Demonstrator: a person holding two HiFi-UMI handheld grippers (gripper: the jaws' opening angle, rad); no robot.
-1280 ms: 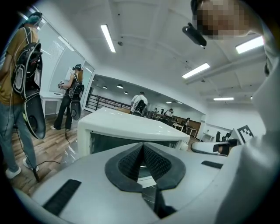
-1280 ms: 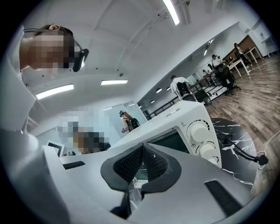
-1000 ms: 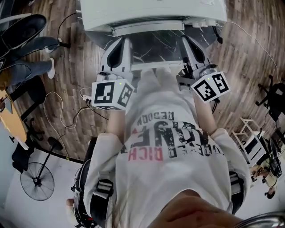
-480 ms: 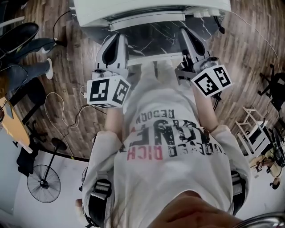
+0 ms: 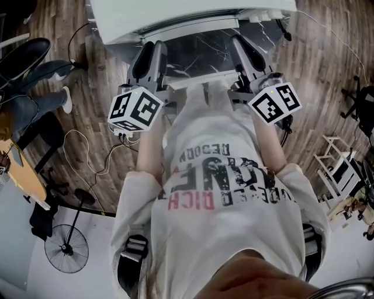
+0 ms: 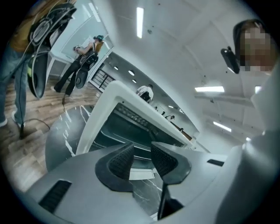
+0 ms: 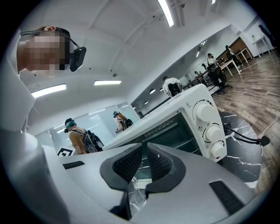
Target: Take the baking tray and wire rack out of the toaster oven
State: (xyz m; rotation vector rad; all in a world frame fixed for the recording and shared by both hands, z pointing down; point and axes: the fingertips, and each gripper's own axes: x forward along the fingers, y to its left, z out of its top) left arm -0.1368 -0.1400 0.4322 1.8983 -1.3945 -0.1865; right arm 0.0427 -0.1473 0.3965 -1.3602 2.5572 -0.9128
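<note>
The white toaster oven point(image 5: 193, 11) stands on a dark marble table point(image 5: 198, 55), straight ahead of both grippers. Its dark glass front point(image 6: 127, 127) fills the left gripper view. Faint wire lines show behind the glass point(image 7: 175, 131), but I cannot make out the tray or the rack. My left gripper point(image 5: 152, 52) points at the oven's left side; its jaws point(image 6: 142, 151) have just been opening and stand apart, with nothing between them. My right gripper point(image 5: 241, 47) points at the oven's right side, its jaws point(image 7: 145, 151) shut and empty. Neither gripper touches the oven.
Three knobs point(image 7: 205, 111) sit down the oven's right panel. A black cable with a plug point(image 7: 262, 141) lies on the table to its right. Cables point(image 5: 87, 152), a fan point(image 5: 67, 248) and chairs stand on the wooden floor. People stand far behind the oven.
My left gripper has rolled, so its marker cube now shows corner-on, and it has shifted a little left. The right gripper has stayed where it was.
</note>
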